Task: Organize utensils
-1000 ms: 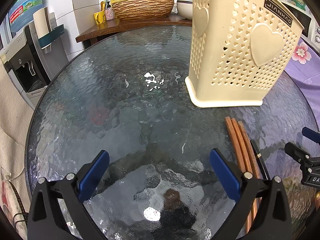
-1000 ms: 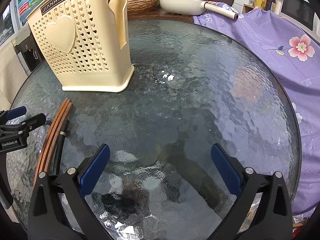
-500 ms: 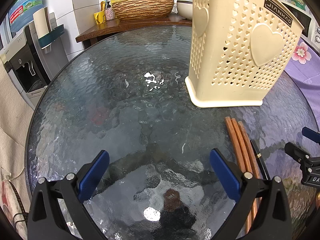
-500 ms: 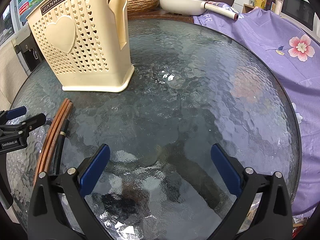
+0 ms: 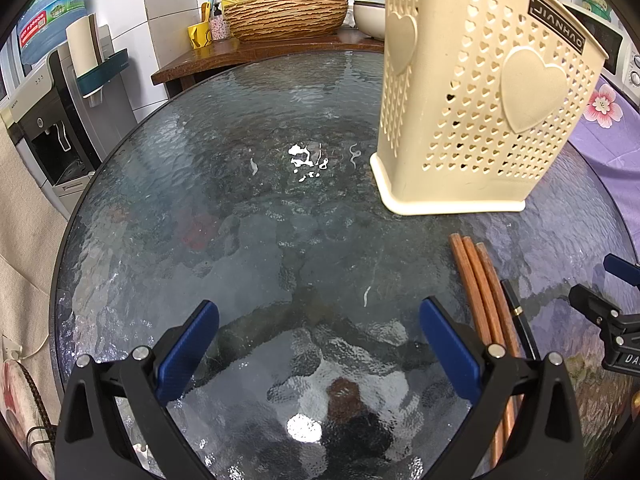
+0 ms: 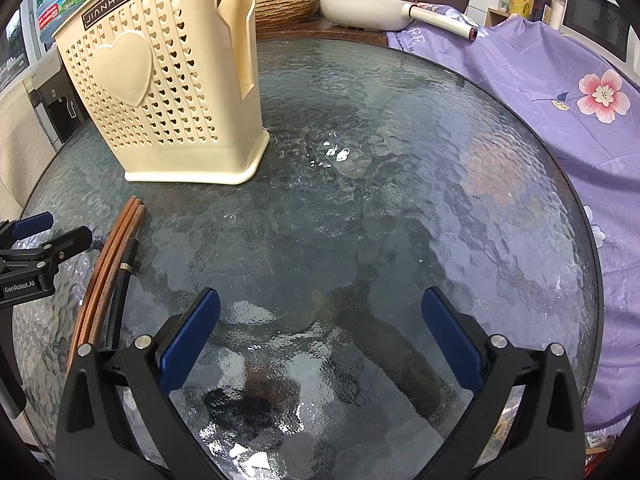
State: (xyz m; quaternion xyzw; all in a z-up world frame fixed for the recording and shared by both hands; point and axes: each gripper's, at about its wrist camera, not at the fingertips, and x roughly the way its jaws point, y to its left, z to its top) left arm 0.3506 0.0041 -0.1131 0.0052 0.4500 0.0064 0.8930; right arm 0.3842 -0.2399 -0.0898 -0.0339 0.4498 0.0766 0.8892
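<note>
Left tongs (image 5: 320, 344) spread wide, gripping nothing, hovering over bare glass. Right tongs (image 6: 320, 336) likewise wide open and empty. Between the two, flat on the table (image 5: 240, 208): chopsticks (image 5: 478, 288), three reddish-brown sticks bundled side by side with one thinner black stick (image 5: 520, 328) just beside them. Seen from the left tongs, lying off to the right, passing right beside the right finger (image 5: 448, 354) and partly hidden under it lower down. Seen from the right tongs, the same chopsticks (image 6: 110, 264) off to the left, just beyond the left finger (image 6: 188, 336). Long axis running roughly along the pointing direction of both tongs, far tips aimed at the basket (image 5: 476, 104). Basket upright, just past those tips, near but apart from them. Left tongs probably the nearer of the two, though only by a little; hard to be sure. Likely need: a short sideways shift, then a turn of the wrist so the fingers close across the sticks rather than along them. No chopsticks seen standing in the basket from here.
</note>
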